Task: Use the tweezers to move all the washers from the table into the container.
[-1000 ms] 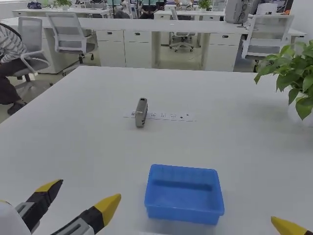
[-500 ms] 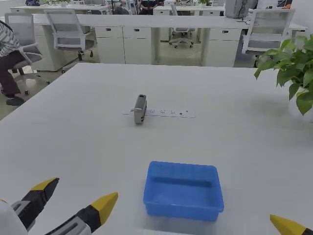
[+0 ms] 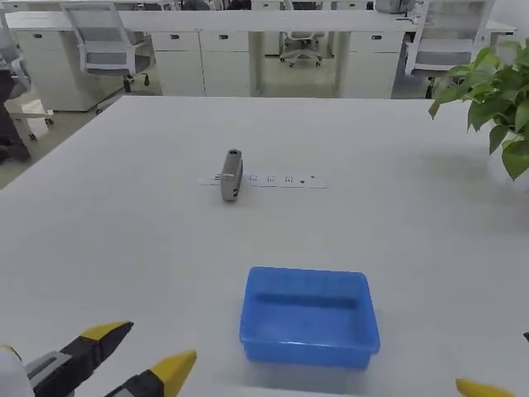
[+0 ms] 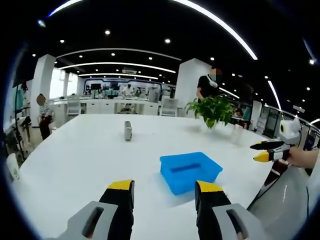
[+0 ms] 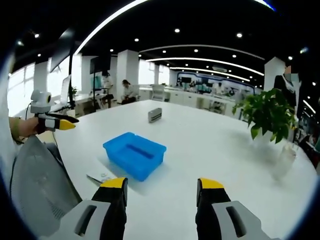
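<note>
White table (image 3: 116, 231), blue container (image 3: 306, 347) between left tongs (image 3: 151, 345) and right tongs (image 5: 161, 184)

Open-plan office. White desk rows (image 3: 248, 21) and swivel chairs (image 3: 103, 45) are seen far ahead of left gripper (image 3: 142, 349); potted plant (image 3: 492, 83) ahead-right; recessed ceiling lights (image 4: 107, 32) above.

Left gripper (image 3: 157, 341) drawn back nearer the person, farther from blue container (image 3: 307, 318)
</note>
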`<state>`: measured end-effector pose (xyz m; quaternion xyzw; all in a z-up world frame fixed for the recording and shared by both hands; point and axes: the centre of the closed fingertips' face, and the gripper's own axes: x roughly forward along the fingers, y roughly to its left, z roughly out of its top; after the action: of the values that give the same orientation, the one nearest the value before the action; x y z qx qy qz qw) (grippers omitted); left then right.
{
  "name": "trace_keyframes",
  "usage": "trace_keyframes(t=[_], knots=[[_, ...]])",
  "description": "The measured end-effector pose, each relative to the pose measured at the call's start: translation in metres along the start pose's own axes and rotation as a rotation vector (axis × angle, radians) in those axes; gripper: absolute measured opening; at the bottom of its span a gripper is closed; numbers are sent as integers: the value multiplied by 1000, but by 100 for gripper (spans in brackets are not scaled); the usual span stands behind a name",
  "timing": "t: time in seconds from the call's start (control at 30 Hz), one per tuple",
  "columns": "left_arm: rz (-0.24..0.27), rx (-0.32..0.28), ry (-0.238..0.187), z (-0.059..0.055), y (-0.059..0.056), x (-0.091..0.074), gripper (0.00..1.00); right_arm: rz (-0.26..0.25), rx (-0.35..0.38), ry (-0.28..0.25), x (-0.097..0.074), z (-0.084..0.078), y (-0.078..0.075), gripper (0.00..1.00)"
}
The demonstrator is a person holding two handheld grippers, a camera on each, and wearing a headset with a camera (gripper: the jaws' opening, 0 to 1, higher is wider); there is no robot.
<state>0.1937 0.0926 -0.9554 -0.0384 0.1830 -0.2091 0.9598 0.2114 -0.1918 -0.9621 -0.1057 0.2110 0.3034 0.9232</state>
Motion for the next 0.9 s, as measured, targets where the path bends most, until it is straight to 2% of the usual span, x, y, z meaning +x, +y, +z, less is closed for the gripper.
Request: trace_keyframes(t=[0.13, 0.23, 0.3, 0.4, 0.5, 0.6, 0.7, 0.73, 0.77, 0.8, 0.83, 0.9], knots=[[-71, 51, 84, -12, -8, 8, 35, 40, -12, 33, 6, -2, 10, 41], [-124, 49, 119, -17, -14, 15, 29, 121, 43, 22, 17, 1, 28, 35], [-156, 49, 157, -23, -16, 20, 26, 158, 35, 25, 25, 2, 37, 29], [-189, 71, 172, -25, -20, 25, 22, 215, 14, 44, 36, 0, 50, 23], [-236, 78, 199, -28, -28, 30, 22, 272, 2, 60, 46, -3, 64, 20], [-271, 114, 233, -34, -31, 35, 22, 314, 4, 74, 54, -6, 73, 19], [-303, 129, 259, -40, -37, 41, 28, 351, 12, 82, 60, -8, 82, 18], [-334, 138, 291, -46, -41, 42, 28, 362, 11, 85, 63, -10, 86, 18], [-339, 162, 304, -49, -41, 43, 27, 371, 13, 88, 64, -11, 88, 18], [-360, 208, 329, -54, -44, 44, 27, 383, 15, 94, 65, -13, 91, 18], [-375, 229, 354, -59, -47, 44, 27, 389, 17, 100, 67, -15, 92, 18], [-423, 253, 401, -70, -56, 46, 27, 404, 23, 115, 69, -20, 96, 18]])
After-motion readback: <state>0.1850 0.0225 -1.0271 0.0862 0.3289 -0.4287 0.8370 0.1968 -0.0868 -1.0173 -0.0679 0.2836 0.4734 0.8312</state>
